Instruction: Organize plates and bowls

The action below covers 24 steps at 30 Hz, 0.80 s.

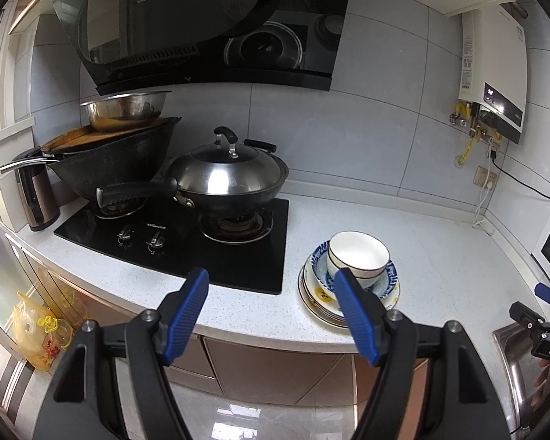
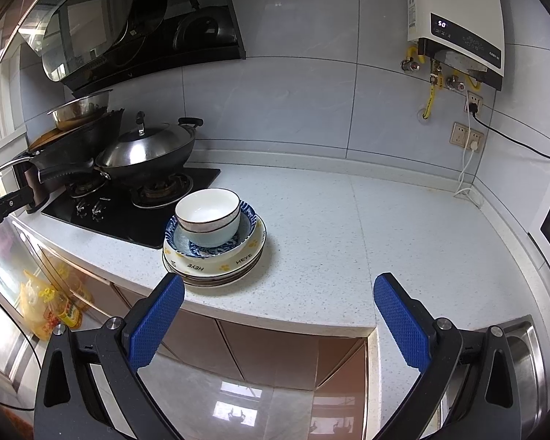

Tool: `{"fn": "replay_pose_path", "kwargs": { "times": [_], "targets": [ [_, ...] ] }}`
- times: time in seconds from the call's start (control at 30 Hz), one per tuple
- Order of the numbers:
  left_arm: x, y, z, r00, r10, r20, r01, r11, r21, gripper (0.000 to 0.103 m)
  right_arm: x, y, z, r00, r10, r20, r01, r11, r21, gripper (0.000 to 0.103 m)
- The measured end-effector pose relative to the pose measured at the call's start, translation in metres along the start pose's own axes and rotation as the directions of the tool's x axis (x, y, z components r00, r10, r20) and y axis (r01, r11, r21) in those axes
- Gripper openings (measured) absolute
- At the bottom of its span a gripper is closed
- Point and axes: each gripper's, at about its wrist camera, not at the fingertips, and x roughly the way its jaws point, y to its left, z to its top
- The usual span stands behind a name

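**Operator:** Two views on my screen. Through the left wrist camera, my left tongs are spread wide and pinch nothing, held out past the tabletop edge. One blue pad overlaps the front of the dish stack in the picture; I cannot tell whether it touches.

**Observer:** Where do the dishes sit?

**Operator:** On the tabletop just right of the black hob. A white bowl sits in a blue-patterned bowl, and that rests on a stack of plates. A lidded wok stands on the right-hand burner. At the far right edge I see part of my right tongs over the steel sink.

**Observer:** And the other camera?

**Operator:** Through the right wrist camera, my right tongs are also spread and hold nothing, near the tabletop's front edge. The white bowl is nested in the blue-patterned bowl on top of the plates, whose top plate reads "HEYE". The stack lies ahead and to the left of the tongs, clear of both pads. A water heater hangs on the tiled wall.
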Motion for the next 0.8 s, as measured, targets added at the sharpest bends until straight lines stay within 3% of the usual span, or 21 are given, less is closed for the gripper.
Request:
{"fn": "replay_pose_path", "kwargs": {
  "times": [0.8],
  "targets": [
    [-0.01, -0.006, -0.012, 1.0, -0.017, -0.019, 0.017, 1.0, 0.015, 0.07, -0.012, -0.001, -0.009, 1.0, -0.013, 0.007, 0.013, 1.0, 0.013, 0.102]
  ]
}}
